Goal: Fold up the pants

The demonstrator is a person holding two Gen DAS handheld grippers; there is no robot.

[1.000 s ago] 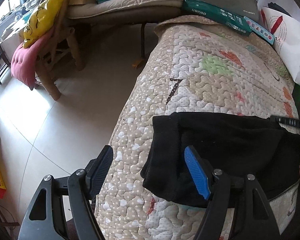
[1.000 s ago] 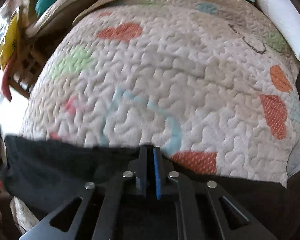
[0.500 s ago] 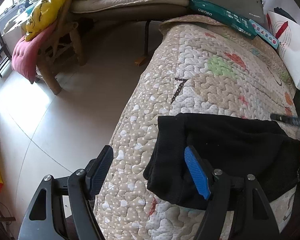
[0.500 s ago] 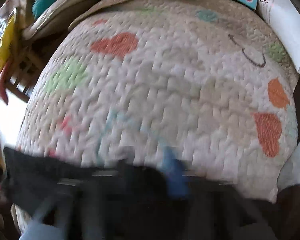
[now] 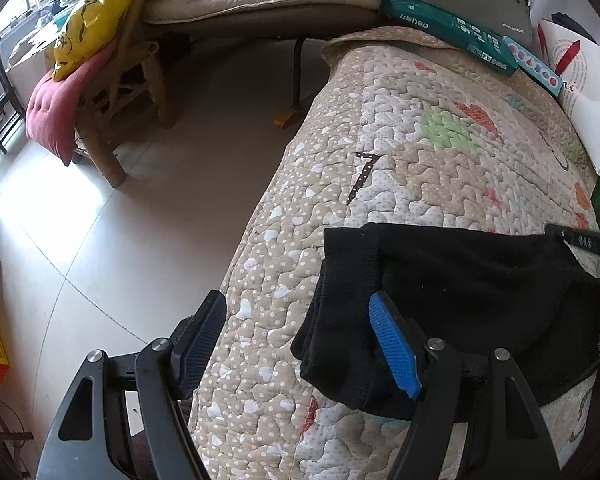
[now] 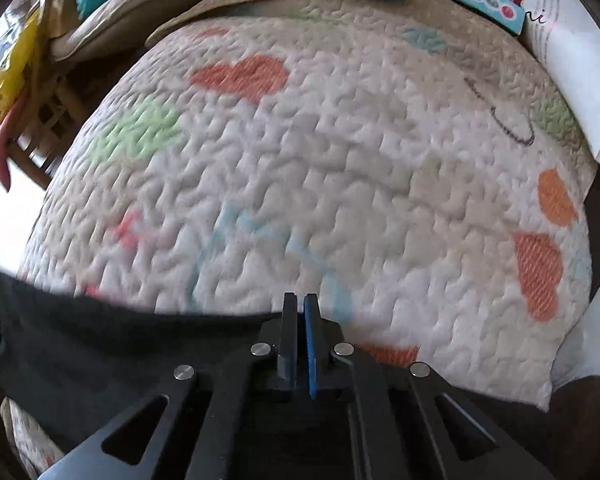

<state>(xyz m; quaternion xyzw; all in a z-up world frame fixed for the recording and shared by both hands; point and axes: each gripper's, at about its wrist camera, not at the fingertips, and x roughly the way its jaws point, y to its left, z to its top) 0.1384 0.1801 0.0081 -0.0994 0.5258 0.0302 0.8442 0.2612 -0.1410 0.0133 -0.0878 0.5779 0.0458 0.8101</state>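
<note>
On the quilted, heart-patterned beige bedspread (image 5: pixel 440 168), the folded black knit pants (image 5: pixel 480 292) lie near its edge. Right tongs (image 6: pixel 299 308), briefly sprung wide, have snapped empty-closed again; left tongs (image 5: pixel 300 332) stay open, suggesting the fold is released.

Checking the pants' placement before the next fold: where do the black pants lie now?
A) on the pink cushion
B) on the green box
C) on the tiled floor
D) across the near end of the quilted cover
D: the black pants rest across the near end of the quilted cover.
</note>
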